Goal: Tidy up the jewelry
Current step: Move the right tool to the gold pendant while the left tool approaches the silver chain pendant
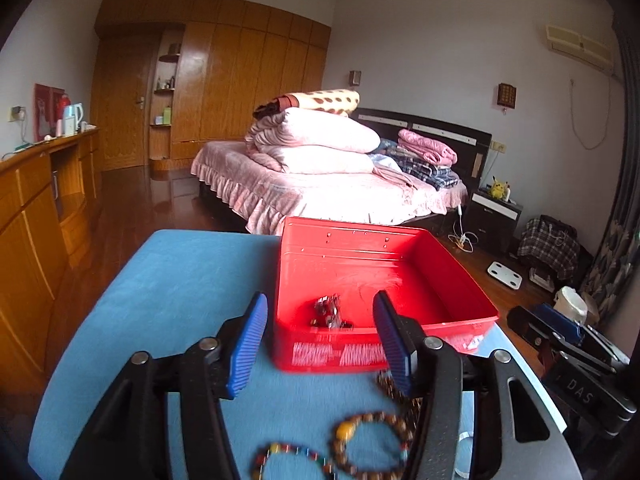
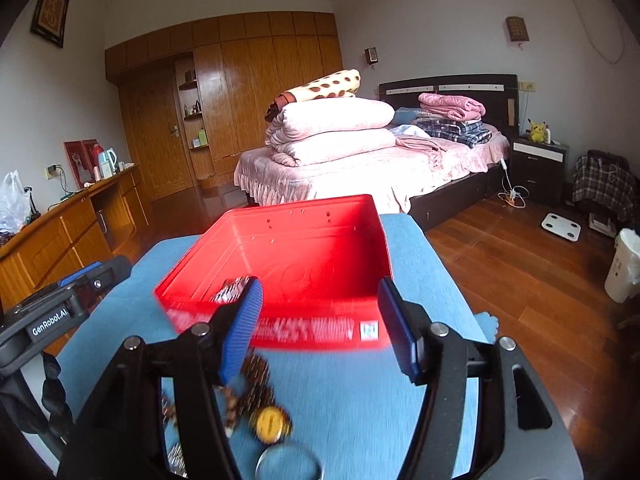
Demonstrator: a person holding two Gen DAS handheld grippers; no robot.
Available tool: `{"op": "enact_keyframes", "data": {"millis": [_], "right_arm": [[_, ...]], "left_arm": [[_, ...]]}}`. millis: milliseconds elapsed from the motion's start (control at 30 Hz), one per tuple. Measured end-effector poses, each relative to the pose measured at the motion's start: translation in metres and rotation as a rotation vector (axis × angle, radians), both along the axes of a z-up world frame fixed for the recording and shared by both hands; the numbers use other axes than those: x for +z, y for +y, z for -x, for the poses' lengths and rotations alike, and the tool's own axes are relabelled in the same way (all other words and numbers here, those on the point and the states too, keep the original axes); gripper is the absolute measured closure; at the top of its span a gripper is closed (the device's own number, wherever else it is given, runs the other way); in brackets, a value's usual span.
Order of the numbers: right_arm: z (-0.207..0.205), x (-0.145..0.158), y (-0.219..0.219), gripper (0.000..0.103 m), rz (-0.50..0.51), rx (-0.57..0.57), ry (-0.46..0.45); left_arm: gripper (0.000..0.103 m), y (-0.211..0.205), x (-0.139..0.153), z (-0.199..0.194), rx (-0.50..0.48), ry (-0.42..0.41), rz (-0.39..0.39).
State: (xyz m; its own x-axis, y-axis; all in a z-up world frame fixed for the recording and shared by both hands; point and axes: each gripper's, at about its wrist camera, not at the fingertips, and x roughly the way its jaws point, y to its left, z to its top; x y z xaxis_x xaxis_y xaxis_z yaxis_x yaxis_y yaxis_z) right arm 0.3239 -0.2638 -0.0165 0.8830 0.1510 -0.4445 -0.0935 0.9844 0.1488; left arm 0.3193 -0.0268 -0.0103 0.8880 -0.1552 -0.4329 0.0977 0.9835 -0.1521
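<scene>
A blue cloth-covered table [image 1: 168,280] carries a red open box [image 1: 360,264], set toward the far side with its printed front wall facing the cameras. Inside the box, near that front wall, lies a dark beaded piece [image 1: 329,312]. On the cloth in front of the box, close to the cameras, lie a brown bead bracelet [image 1: 372,444] with one yellow bead and, just beside it, a multicoloured bead bracelet [image 1: 288,460]; in the right wrist view a blurred heap of brown beads [image 2: 256,392] lies near a clear ring [image 2: 288,464].

The left gripper [image 1: 320,344] has its blue pads apart with nothing between them, poised over the near edge of the box. The right gripper [image 2: 320,328] likewise stands with jaws apart and empty, in front of the box.

Beyond the table is a bedroom: a bed [image 2: 360,172] with a pink frilled cover and stacked folded quilts, a wooden wardrobe [image 1: 240,80] along the far wall, a low wooden cabinet [image 1: 36,208] on the left, a dark wooden floor [image 2: 520,272] and a white bin [image 2: 624,264] at the right
</scene>
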Motion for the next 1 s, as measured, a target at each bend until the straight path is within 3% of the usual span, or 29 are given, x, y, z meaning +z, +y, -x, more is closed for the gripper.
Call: {"op": "enact_keyframes", "data": {"millis": [167,333,567,900,1000], "right_arm": [[0.056,-0.018,0.012,0.044,0.017,-0.014,0.031],[0.087,-0.044,0.034,0.045,0.024,-0.004,0.085],[0.103,-0.074,0.049,0.045,0.049,-0.025,0.124],[0.106,-0.094,0.062,0.061,0.055,-0.045,0.125],[0.105,-0.095,0.066,0.061,0.065,-0.077,0.106]], "left_arm": [[0.048,0.004,-0.008,0.054,0.027,-0.034,-0.019],[0.048,0.000,-0.027,0.086,0.027,-0.013,-0.034],[0.048,-0.002,-0.061,0.105,0.006,0.050,-0.063],[0.048,0.007,-0.081,0.115,0.038,0.062,-0.036],[0.048,0.006,-0.085,0.118,0.038,0.058,-0.027]]}}
